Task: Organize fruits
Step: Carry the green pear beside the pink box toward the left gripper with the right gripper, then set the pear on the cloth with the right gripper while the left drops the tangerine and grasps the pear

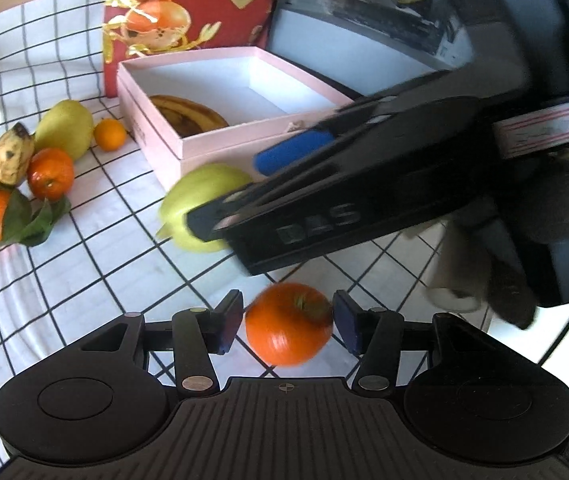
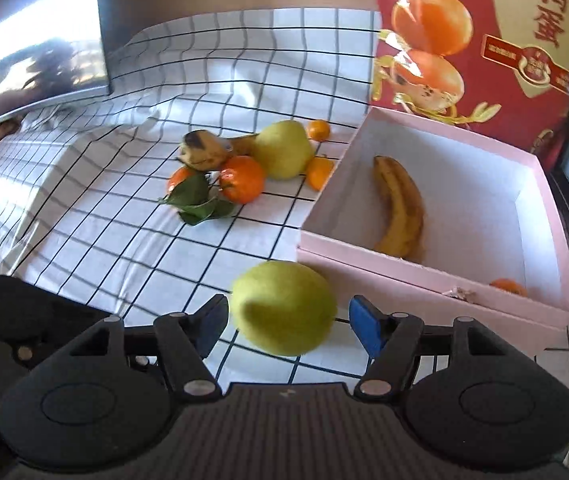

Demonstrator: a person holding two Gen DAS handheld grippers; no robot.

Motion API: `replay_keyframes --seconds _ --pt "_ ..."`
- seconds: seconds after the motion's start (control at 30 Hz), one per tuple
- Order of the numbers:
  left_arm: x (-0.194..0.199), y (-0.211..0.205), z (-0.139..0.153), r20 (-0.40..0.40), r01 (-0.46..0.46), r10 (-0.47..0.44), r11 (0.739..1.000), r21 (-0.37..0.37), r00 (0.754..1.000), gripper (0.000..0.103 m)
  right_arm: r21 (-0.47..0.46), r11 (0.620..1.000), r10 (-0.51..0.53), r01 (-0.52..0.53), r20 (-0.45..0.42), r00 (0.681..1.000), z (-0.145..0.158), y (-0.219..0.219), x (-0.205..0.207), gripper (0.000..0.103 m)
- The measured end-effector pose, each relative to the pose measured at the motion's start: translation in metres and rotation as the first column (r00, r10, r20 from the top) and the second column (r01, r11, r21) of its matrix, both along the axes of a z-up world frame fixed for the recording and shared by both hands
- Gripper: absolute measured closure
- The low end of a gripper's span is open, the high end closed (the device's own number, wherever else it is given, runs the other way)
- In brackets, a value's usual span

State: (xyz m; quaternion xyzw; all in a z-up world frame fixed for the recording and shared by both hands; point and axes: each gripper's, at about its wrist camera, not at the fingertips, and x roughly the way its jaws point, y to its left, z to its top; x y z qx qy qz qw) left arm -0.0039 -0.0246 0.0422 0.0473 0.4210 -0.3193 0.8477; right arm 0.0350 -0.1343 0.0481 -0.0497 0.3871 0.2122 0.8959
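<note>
An orange mandarin [image 1: 288, 324] lies on the checked cloth between the fingers of my open left gripper [image 1: 288, 322]; the pads stand a little apart from it. A green pear [image 2: 284, 308] lies between the fingers of my open right gripper [image 2: 288, 320], also seen in the left wrist view [image 1: 204, 204] under the right gripper's body [image 1: 364, 184]. The pink box [image 2: 428, 280] holds a banana [image 2: 400, 208] and a small orange [image 2: 508, 286]. A pile of fruit [image 2: 244, 164] with a pear, mandarins, leaves and a spotted banana lies left of the box.
A red printed carton [image 2: 484, 40] stands behind the pink box [image 1: 164, 156]. A dark monitor [image 2: 36, 52] stands at the far left in the right wrist view. The checked cloth [image 2: 124, 200] covers the table. The fruit pile also shows at the left in the left wrist view [image 1: 44, 156].
</note>
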Motion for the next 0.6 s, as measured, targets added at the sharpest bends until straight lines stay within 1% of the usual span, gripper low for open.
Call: replay_keyframes --seconds 0.07,0.2,0.33,0.4,0.47,0.53,0.6 --pt "-0.002 -0.001 -0.001 0.006 -0.017 0.017 1.000 -0.004 1.000 0.049 0.009 1.000 -0.017 0.017 -0.009 1.000 0.004 -0.007 -0.006 0.035" --pt "-0.009 -0.002 0.000 0.017 -0.016 0.016 1.000 0.004 1.000 0.049 0.024 0.994 -0.105 0.105 -0.014 0.994 0.005 -0.029 -0.026 0.035" --pt "-0.015 -0.001 0.000 0.022 -0.005 0.004 1.000 0.031 1.000 0.049 -0.029 0.984 -0.177 0.177 0.011 0.984 0.002 -0.043 -0.041 0.035" --pt "-0.016 0.004 0.004 0.022 -0.010 0.010 1.000 0.018 1.000 0.050 -0.066 0.981 -0.178 0.180 0.033 0.983 0.000 -0.043 -0.045 0.034" --pt "-0.012 0.014 0.011 0.021 -0.038 0.038 0.999 -0.019 0.999 0.050 -0.107 0.972 -0.202 0.208 0.065 0.977 -0.001 -0.041 -0.047 0.034" --pt "-0.004 0.024 0.017 0.036 -0.083 0.085 0.995 -0.047 0.996 0.050 -0.116 0.962 -0.237 0.247 0.099 0.967 -0.001 -0.043 -0.051 0.034" --pt "0.010 0.032 0.024 0.076 -0.120 0.123 0.992 -0.038 0.990 0.050 -0.099 0.962 -0.246 0.256 0.102 0.964 0.000 -0.045 -0.056 0.034"
